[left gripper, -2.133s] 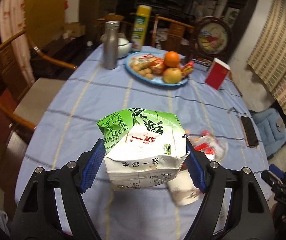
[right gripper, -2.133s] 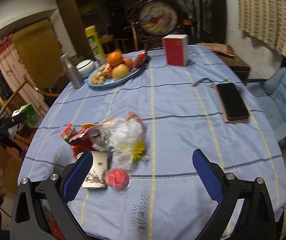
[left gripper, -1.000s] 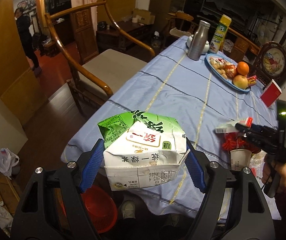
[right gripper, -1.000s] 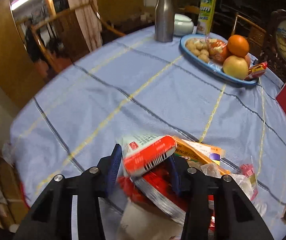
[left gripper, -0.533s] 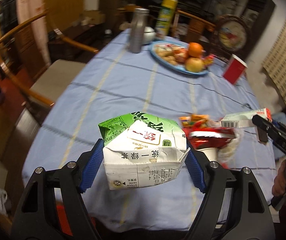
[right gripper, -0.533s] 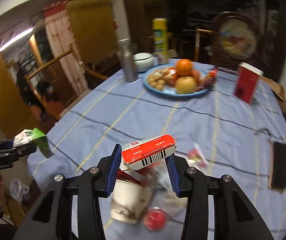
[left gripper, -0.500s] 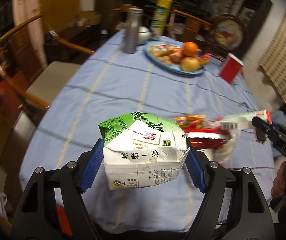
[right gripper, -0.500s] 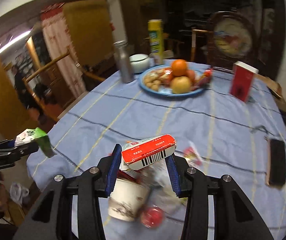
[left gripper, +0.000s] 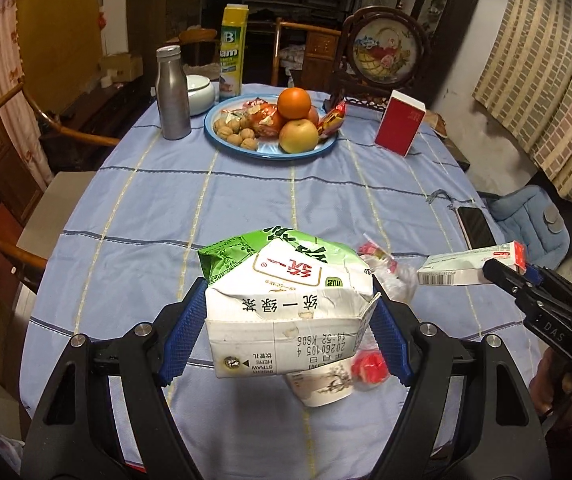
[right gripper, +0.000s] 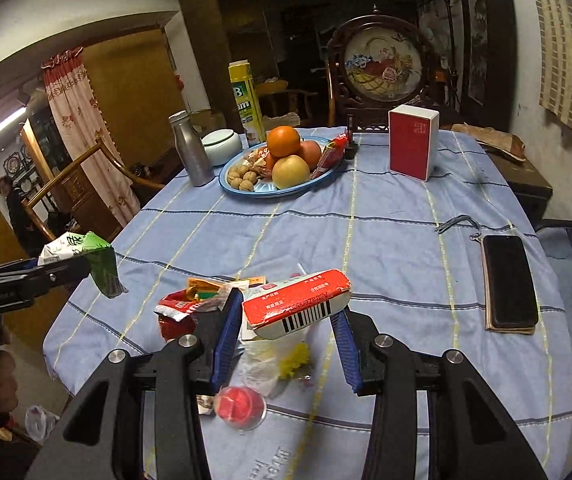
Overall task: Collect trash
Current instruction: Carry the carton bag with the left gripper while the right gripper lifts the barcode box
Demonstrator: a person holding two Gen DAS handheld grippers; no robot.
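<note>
Left hand-held gripper (left gripper: 286, 322) clamping green carton (left gripper: 286, 296), right hand-held gripper (right gripper: 287, 322) gripping red box (right gripper: 297, 304), blue-clothed table (left gripper: 286, 188), dim room

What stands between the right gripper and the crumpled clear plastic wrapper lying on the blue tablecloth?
The red-and-white cardboard box, clamped in the right gripper's jaws, hangs directly over the crumpled clear plastic wrapper in the right wrist view. Nothing else visible lies between them.
</note>
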